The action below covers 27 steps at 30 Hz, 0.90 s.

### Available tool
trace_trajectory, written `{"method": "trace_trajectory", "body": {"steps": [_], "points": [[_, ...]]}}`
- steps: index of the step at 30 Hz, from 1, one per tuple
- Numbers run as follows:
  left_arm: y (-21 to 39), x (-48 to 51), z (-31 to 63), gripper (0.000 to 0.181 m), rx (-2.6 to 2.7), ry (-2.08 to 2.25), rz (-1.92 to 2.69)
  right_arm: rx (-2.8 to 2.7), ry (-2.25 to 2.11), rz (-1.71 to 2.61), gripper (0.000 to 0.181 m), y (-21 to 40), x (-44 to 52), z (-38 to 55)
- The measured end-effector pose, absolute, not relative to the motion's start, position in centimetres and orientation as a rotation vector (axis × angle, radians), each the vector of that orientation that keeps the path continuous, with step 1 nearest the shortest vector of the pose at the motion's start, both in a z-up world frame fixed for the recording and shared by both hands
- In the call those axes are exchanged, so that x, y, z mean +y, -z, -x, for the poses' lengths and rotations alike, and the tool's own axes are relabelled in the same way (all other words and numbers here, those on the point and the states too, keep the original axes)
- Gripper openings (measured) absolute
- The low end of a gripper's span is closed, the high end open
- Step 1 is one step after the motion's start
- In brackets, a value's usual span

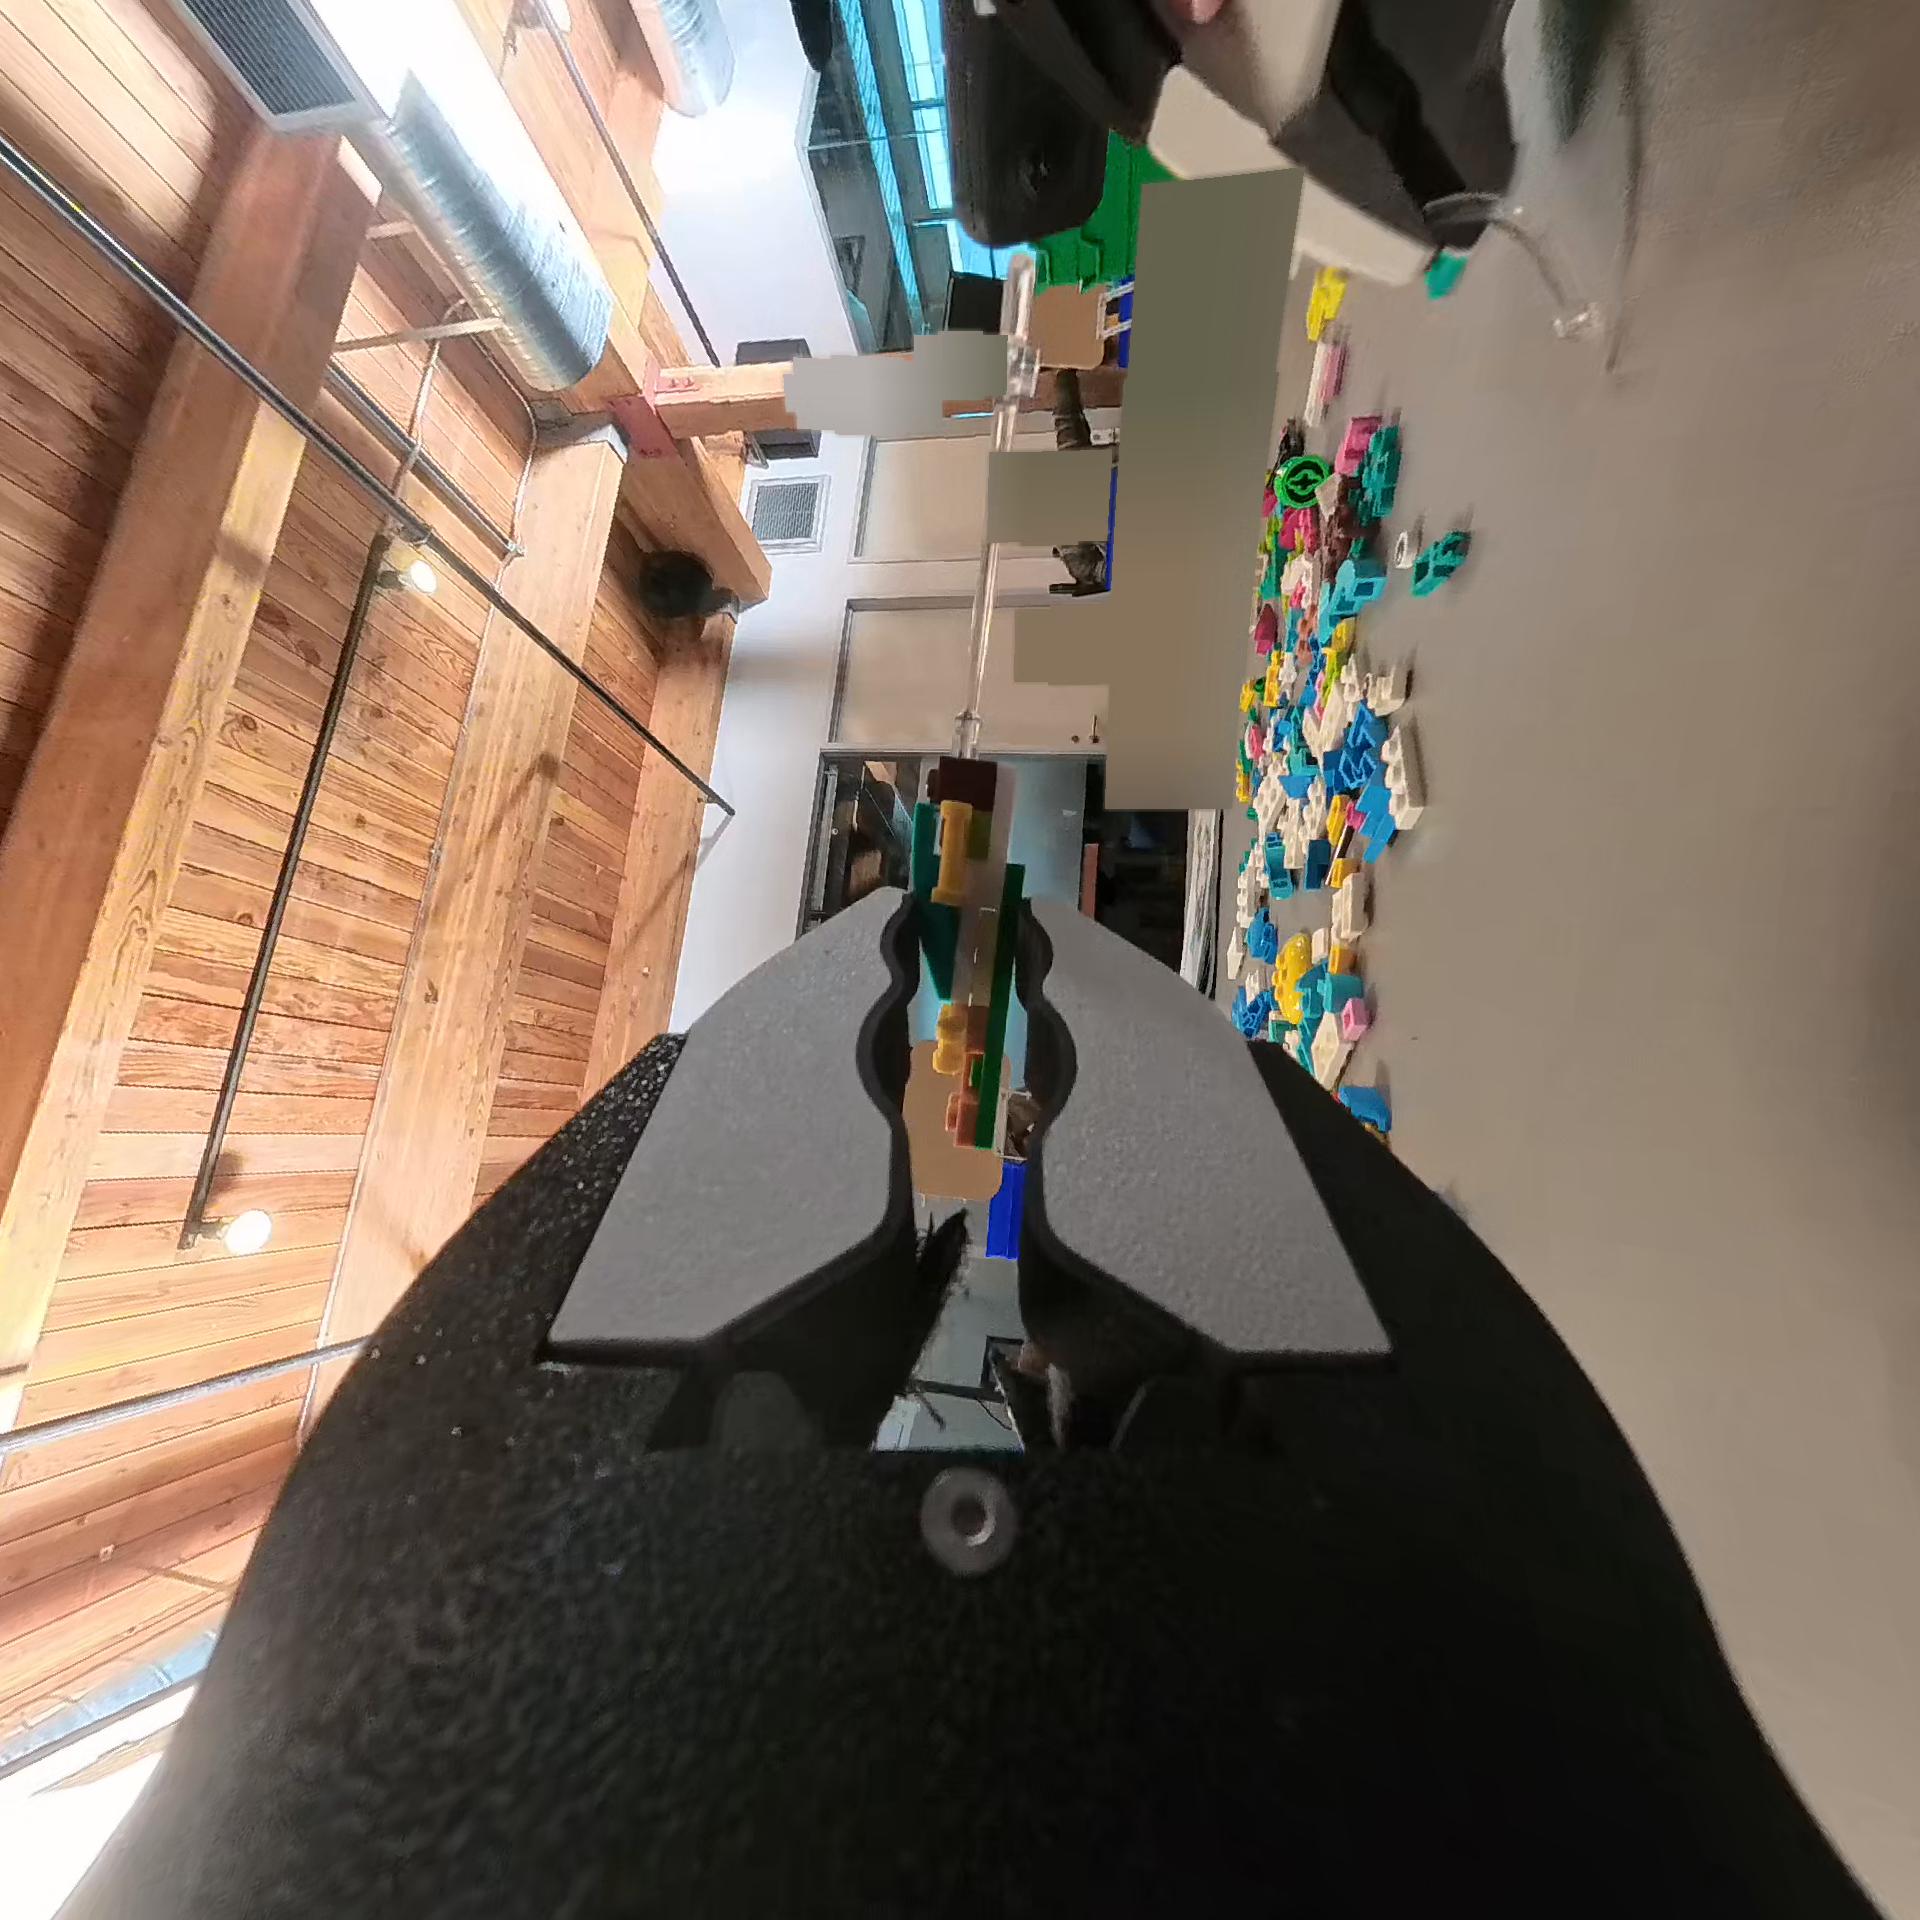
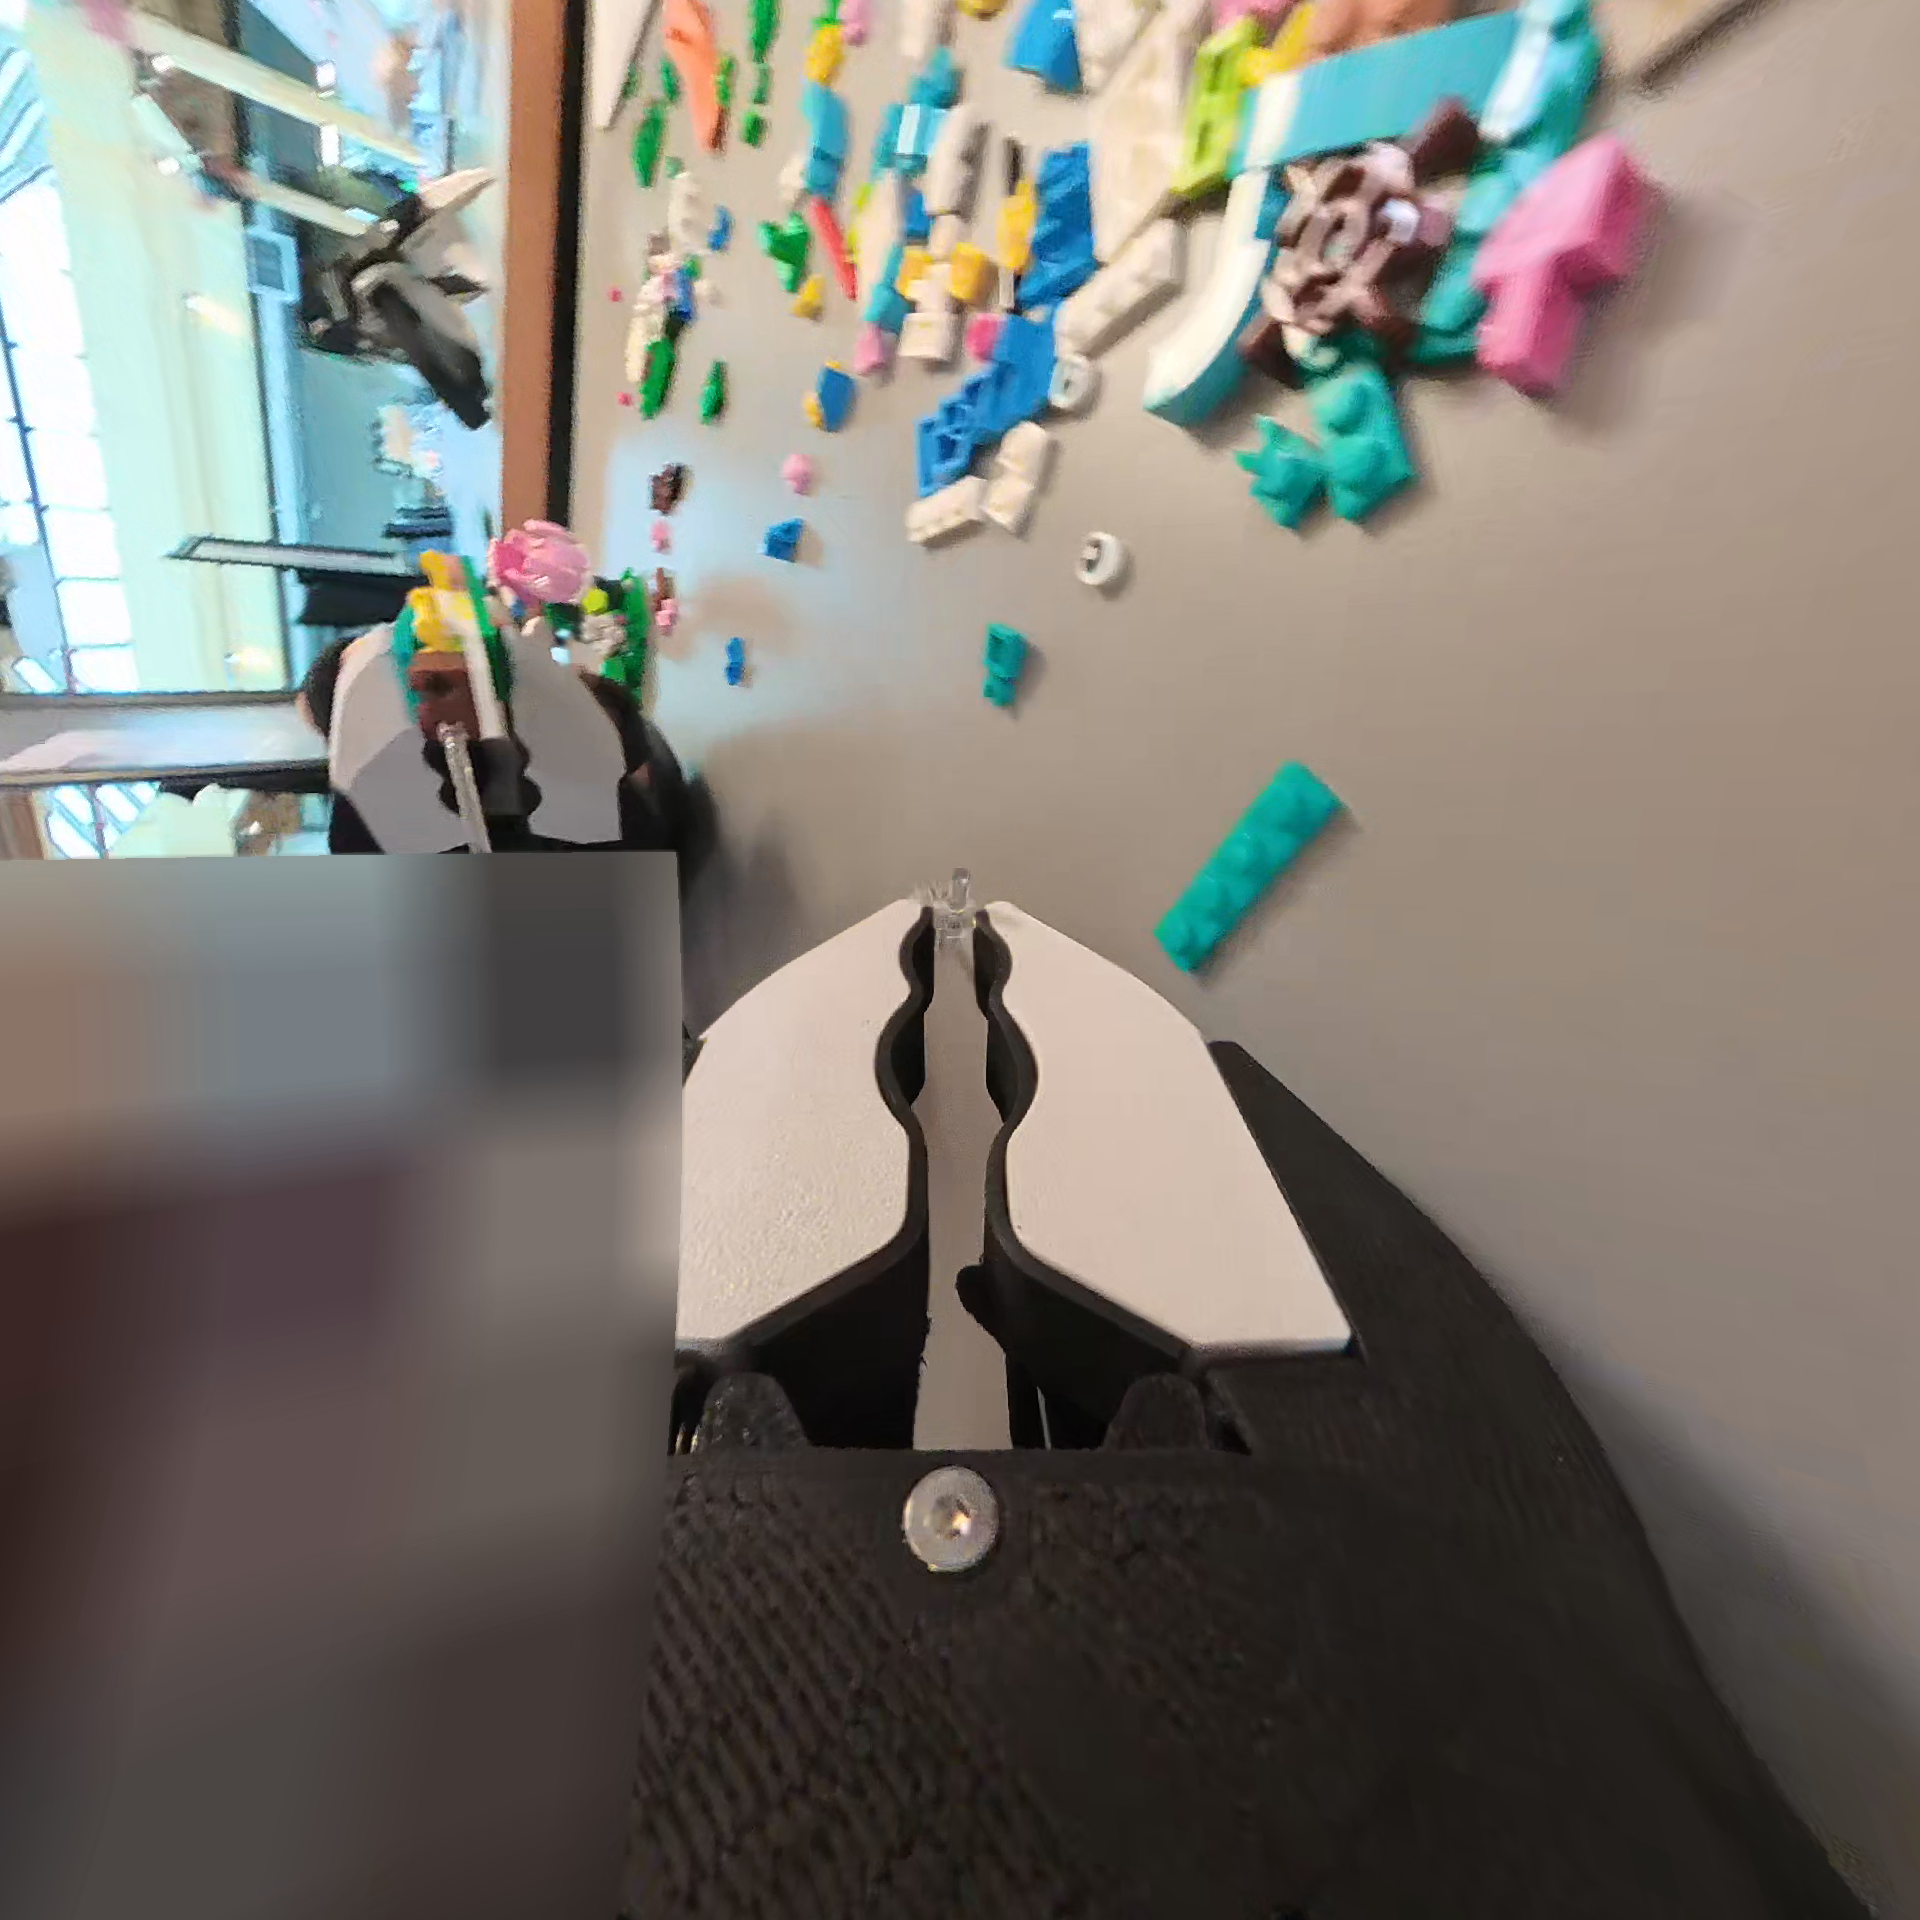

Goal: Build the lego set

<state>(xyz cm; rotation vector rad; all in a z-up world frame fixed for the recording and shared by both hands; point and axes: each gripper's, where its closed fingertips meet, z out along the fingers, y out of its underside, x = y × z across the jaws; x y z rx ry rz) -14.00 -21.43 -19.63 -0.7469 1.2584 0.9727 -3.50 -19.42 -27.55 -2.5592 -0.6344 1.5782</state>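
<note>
Lego assembly (image 1: 961,956), a flat stack of green, yellow, brown and tan plates with a clear rod (image 1: 987,582) jutting from its far end toward 12 o'clock, sat clamped between the wavy black-edged pads of the left claw (image 1: 966,935), held up off the grey bench (image 1: 1662,935). Loose bricks (image 1: 1320,748), glossy and mostly blue, white, teal and pink, lay heaped on the bench at 2 o'clock. The right claw (image 2: 951,914), its fingers nearly closed, pinched a small transparent piece (image 2: 954,906) at the tips. Beyond it a studded teal plate (image 2: 1247,868) lay flat at 1 o'clock, with a small teal brick (image 2: 1004,663) and a white ring (image 2: 1101,561) farther off. The left claw showed at 10 o'clock there, partly behind a blurred patch.
</note>
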Motion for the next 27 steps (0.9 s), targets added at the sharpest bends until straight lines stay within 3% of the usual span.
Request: {"method": "trace_trajectory", "body": {"steps": [2,7,11,17,22,27], "points": [[19.7,-21.5,13.9,0.016,1.264,-0.974,0.745,-0.617,-1.464,2.626,0.007,27.8,-19.0,2.4],[20.1,-21.5,13.9,0.017,1.286,-0.971,0.755,-0.664,-1.251,2.745,0.030,27.7,-19.1,0.4],[20.4,-21.4,13.9,0.016,1.297,-0.959,0.768,-0.838,-1.000,2.754,0.032,27.7,-18.7,-1.6],[20.4,-21.5,13.6,0.016,1.301,-0.940,0.774,-1.659,-0.613,2.048,0.023,25.3,-19.5,0.8],[20.4,-21.5,13.8,0.017,1.299,-0.940,0.777,-2.263,-0.264,1.500,0.019,28.0,-22.2,2.1],[20.6,-21.0,14.5,0.017,1.296,-0.937,0.814,-2.271,-0.193,1.610,0.021,28.3,-20.1,0.1]]}}
